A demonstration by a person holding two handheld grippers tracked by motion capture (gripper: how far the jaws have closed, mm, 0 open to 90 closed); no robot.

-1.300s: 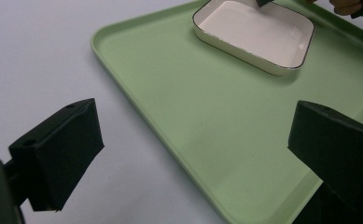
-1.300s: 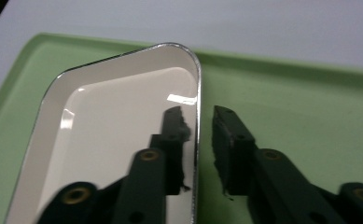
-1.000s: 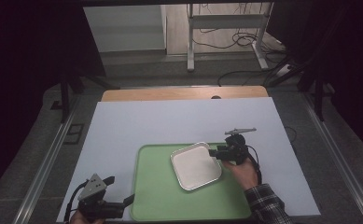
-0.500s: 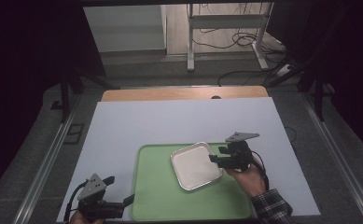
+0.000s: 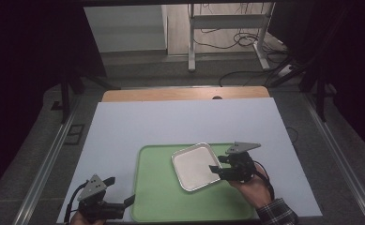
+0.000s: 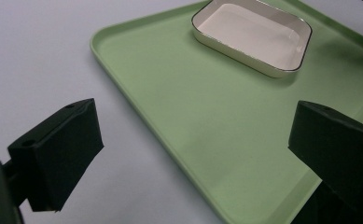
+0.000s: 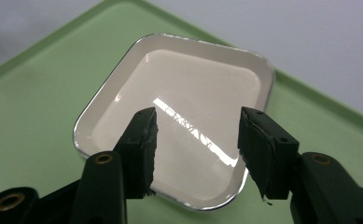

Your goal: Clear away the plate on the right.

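**High view: white dish on green tray**

The white dish (image 5: 195, 166) lies empty in the green tray (image 5: 161, 197), toward its 1 o'clock corner. The right tool (image 5: 216, 169) hovers at the dish's 3 o'clock edge, jaws partly apart, having just narrowed slightly, gripping nothing. The left tool (image 5: 130, 201), jaws wide and empty, straddles the tray's 8 o'clock rim on the table (image 5: 180, 122).

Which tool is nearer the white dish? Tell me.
Right. The right tool hangs open over the dish's near edge; the left tool waits apart, at the green tray's near left corner.
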